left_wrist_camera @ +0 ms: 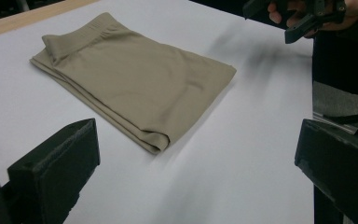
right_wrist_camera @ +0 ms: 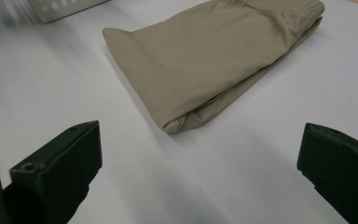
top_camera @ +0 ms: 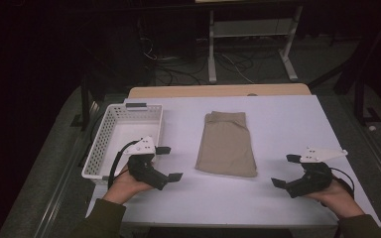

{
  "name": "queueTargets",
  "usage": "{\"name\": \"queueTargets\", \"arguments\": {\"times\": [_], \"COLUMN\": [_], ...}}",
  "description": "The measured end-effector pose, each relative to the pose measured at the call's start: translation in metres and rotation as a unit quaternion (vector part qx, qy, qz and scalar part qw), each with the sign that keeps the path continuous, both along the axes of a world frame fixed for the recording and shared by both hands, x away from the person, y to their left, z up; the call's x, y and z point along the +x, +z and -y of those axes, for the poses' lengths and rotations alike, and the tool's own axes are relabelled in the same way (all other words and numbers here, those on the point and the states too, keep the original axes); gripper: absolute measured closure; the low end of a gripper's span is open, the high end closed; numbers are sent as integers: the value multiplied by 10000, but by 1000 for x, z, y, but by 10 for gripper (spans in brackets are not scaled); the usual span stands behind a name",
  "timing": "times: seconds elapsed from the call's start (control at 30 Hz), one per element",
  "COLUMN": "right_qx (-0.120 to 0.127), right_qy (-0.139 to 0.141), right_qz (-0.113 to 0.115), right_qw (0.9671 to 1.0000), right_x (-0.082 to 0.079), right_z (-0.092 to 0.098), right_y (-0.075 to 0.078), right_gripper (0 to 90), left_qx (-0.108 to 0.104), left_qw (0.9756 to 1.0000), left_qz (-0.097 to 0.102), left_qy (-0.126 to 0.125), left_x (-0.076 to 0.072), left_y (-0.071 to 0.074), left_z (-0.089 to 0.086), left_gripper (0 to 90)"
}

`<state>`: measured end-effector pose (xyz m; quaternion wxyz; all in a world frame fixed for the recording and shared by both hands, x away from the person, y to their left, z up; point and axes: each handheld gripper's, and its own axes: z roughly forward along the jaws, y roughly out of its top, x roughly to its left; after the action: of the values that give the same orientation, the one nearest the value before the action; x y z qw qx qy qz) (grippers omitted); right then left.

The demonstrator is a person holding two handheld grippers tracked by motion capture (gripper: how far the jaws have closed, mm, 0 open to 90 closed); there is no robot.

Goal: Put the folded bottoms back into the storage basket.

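White tabletop (top_camera: 278, 119) is basically bare. Nearest the person, the left gripper (top_camera: 166, 162) and right gripper (top_camera: 286, 170) sit low on either side, both with jaws spread wide and nothing in them, probably lining up on the folded tan garment (top_camera: 226, 144) lying flat between them. White basket (top_camera: 110, 130) waits at left, likely the drop-off. Dark room, cables behind.

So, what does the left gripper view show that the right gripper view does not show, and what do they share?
Left gripper view alone: the right gripper, held in the person's hand, and the light wooden table edge.

Right gripper view alone: a corner of the white perforated plastic basket.

Both share: the folded beige cloth garment lying flat on the white table top, and each view's own pair of black jaws wide open with nothing between them.
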<state>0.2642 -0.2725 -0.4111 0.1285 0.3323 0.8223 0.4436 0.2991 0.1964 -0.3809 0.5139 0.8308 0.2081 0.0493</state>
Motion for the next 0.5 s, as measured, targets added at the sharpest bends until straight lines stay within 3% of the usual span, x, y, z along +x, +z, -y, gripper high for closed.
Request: {"name": "queueTargets", "arguments": {"times": [0.2,0.5], "right_qx": [65,80], "right_qy": [20,121], "right_qz": [-32,-74], "right_qw": [10000,9999], "right_x": [1,5], "right_z": [-2,-11], "right_y": [1,4], "right_gripper": [0,0], "left_qx": [-47,18], "left_qw": [10000,9999], "left_qz": [38,-98], "left_qy": [30,-45], "left_x": [5,6], "left_y": [3,0], "left_z": [-1,-1], "left_gripper": [0,0]}}
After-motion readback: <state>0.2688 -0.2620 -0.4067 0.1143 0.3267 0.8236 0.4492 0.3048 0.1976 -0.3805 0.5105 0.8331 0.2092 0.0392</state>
